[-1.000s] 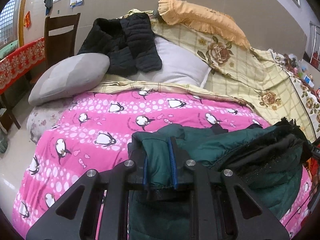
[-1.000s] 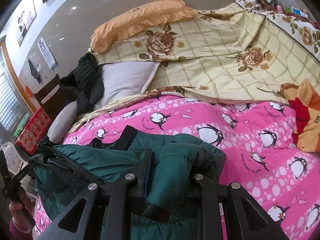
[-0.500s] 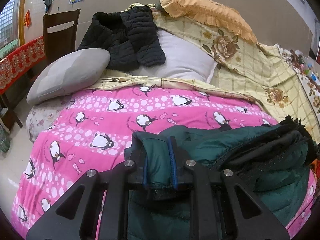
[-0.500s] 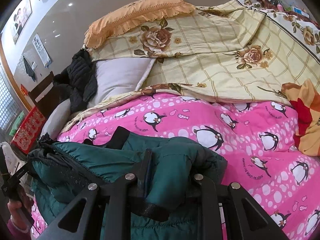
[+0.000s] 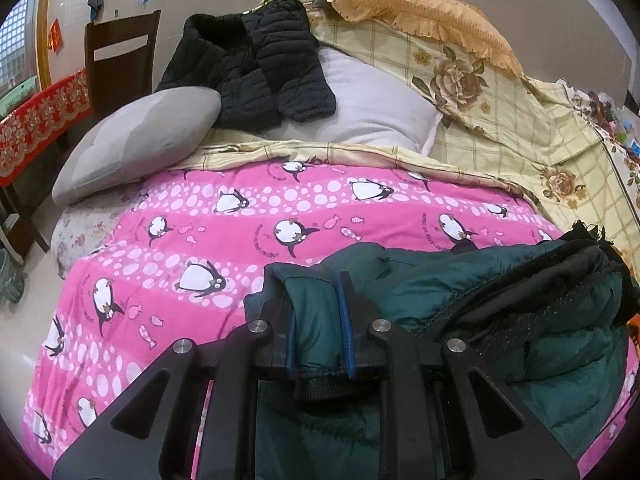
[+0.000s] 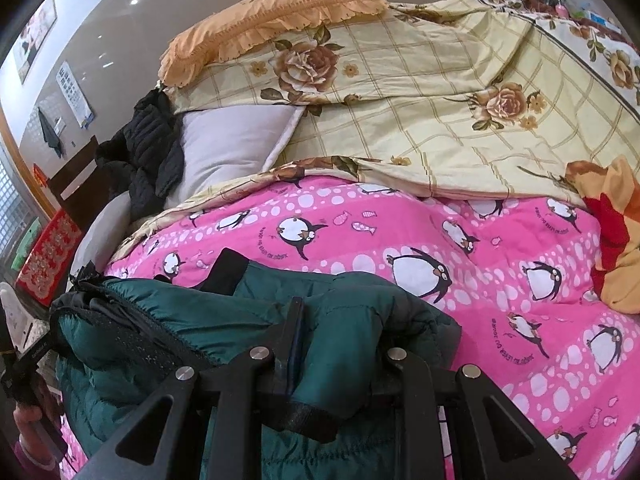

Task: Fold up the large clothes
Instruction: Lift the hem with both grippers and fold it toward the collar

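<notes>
Left gripper [image 5: 320, 330] jaws clamped on green jacket [image 5: 500, 300]; right gripper [image 6: 340, 354] jaws clamped on it too. Jacket spans between both, long axis side to side, pink quilt [image 5: 240, 216] ahead and below.

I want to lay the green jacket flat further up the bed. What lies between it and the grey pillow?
Only the pink penguin quilt lies between the green jacket and the grey pillow; nothing sits on that stretch. The left wrist view shows it best.

dark green jacket [image 5: 500, 300]; pink penguin-print quilt [image 5: 240, 240]; cream rose-print checked sheet [image 6: 420, 92].
</notes>
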